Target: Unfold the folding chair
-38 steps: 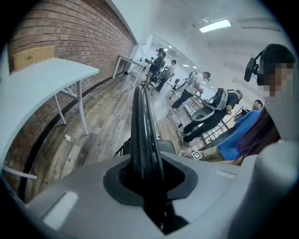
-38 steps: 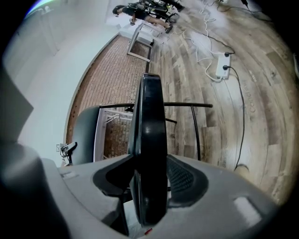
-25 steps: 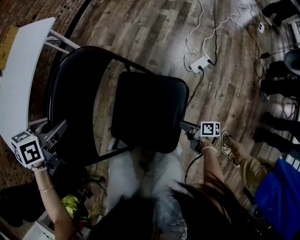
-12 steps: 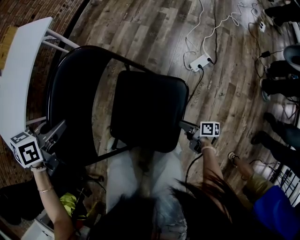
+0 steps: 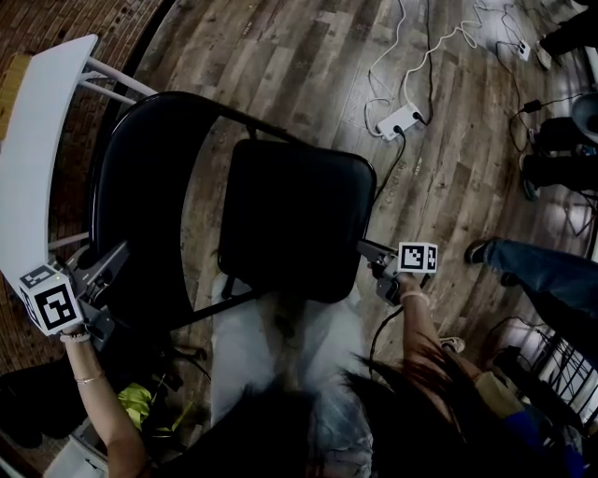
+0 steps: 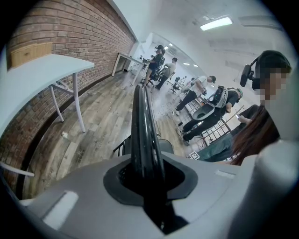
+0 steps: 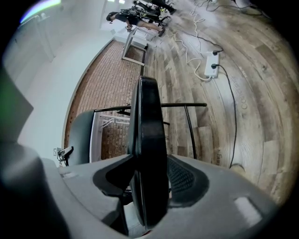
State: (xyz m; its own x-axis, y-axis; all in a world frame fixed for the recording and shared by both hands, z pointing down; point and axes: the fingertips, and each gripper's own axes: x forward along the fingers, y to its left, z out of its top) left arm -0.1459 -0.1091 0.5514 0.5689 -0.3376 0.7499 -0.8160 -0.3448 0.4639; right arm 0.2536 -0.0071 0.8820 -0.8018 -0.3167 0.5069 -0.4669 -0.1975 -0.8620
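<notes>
A white table [image 5: 33,159] stands just left of the left gripper [image 5: 120,254] fingers, beside a brick wall [image 5: 47,23]. Ahead of the right gripper [image 5: 363,248] fingers, well apart, a white power strip [image 5: 400,122] lies on the wooden floor [image 5: 280,56], with cables [image 5: 411,56] plugged into it. Right of those fingers is a bystander's leg in jeans [image 5: 542,266] (dark shoe). Behind the left fingers, near the bottom edge, sits something yellow-green [image 5: 140,406], too dim to name. Far ahead of the left fingers, several people [image 6: 159,65] stand.
</notes>
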